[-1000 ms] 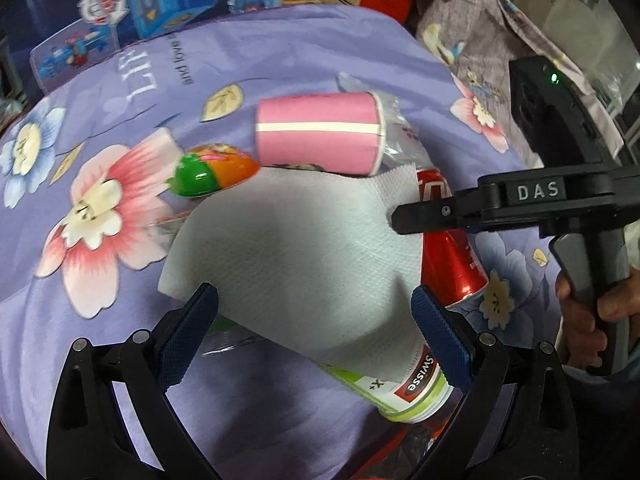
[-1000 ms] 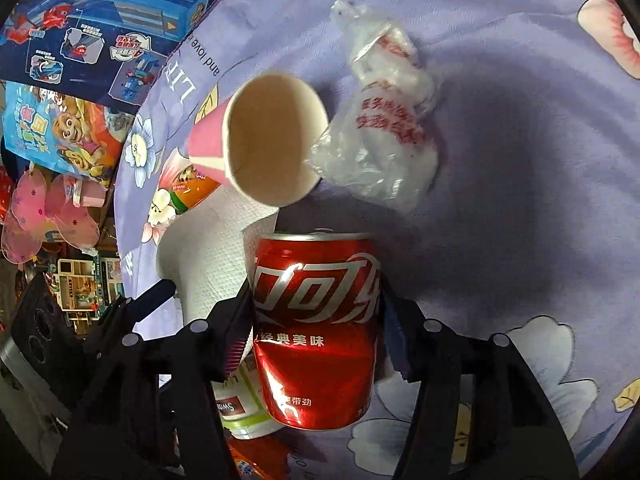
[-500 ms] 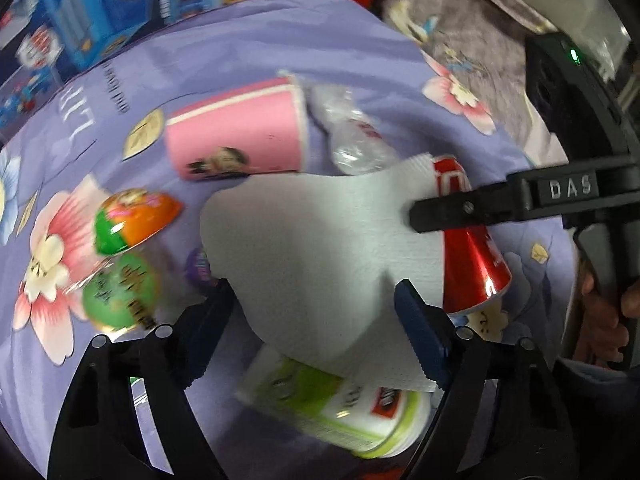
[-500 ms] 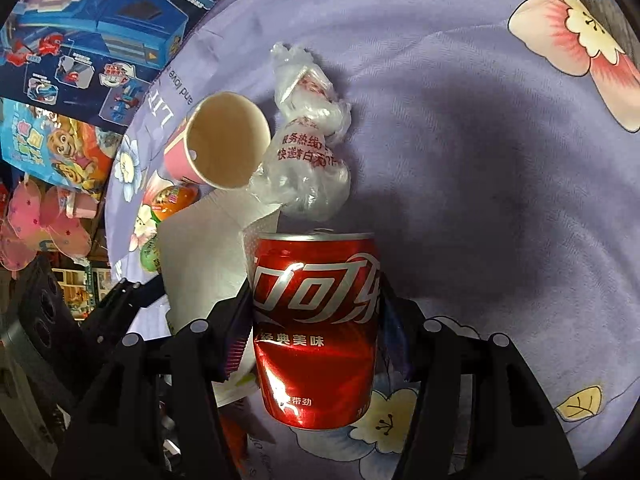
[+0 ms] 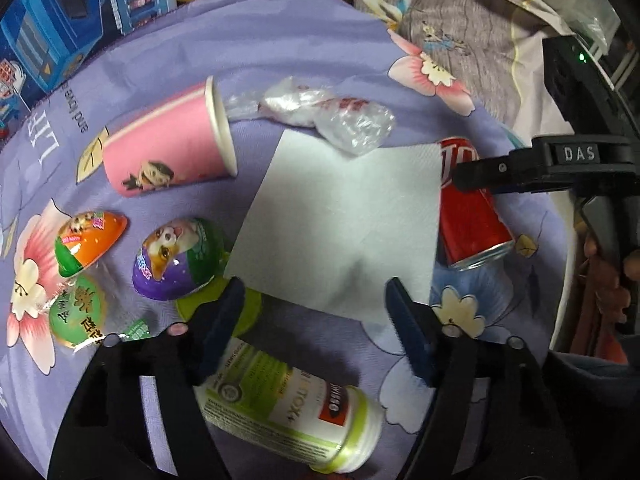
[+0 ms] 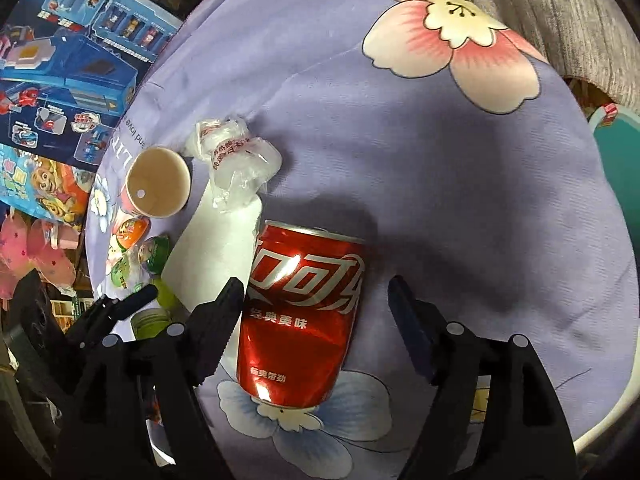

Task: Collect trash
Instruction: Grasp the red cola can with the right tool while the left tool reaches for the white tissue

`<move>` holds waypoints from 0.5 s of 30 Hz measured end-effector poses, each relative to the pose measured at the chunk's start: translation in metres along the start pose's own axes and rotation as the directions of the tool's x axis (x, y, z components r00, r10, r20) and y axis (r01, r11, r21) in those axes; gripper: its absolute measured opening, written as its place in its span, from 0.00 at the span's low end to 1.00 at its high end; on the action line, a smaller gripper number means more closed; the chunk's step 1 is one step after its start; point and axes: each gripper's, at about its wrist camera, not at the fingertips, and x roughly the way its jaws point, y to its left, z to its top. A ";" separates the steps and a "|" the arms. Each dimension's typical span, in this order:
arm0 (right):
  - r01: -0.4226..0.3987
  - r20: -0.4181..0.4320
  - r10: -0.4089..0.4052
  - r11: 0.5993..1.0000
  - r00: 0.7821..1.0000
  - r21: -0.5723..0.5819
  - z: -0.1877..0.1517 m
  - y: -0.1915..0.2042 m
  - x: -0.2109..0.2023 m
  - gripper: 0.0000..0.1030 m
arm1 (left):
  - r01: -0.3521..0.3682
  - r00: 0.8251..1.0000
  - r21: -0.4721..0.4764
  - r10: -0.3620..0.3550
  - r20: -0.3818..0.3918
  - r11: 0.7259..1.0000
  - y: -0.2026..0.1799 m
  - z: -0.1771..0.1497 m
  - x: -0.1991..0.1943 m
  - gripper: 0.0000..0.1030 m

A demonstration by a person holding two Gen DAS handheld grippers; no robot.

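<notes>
Lying btwn opening hand-held gripper (image 6: 314, 304): can (image 6: 304, 312)

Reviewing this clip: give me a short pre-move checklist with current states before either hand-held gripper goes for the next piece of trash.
1. Right hand-held gripper free of the red soda can: ok, jaws opening, a gap shows beside one pad.
2. Can settled on the purple floral cloth: ok, tilted.
3. Left hand-held gripper empty: ok, open over the white paper napkin.
4. Napkin free to lift: not ok, crumpled clear plastic wrapper overlaps its corner.
5. Trash bin in view: cannot tell.
</notes>
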 end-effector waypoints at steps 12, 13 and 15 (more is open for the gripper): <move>-0.006 0.036 0.007 1.000 0.999 -0.028 -0.009 -0.020 -0.013 0.56 | -0.027 0.999 -0.004 0.027 -0.033 1.000 -0.027 0.014 0.007 0.89; -0.001 0.044 0.002 1.000 0.999 -0.019 -0.009 -0.025 -0.016 0.56 | -0.050 0.998 0.017 0.051 -0.041 0.999 -0.035 0.017 0.013 0.90; 0.000 0.054 0.000 1.000 0.999 0.005 -0.009 -0.039 -0.022 0.56 | -0.079 0.994 0.042 0.082 -0.066 0.996 -0.044 0.022 0.024 0.90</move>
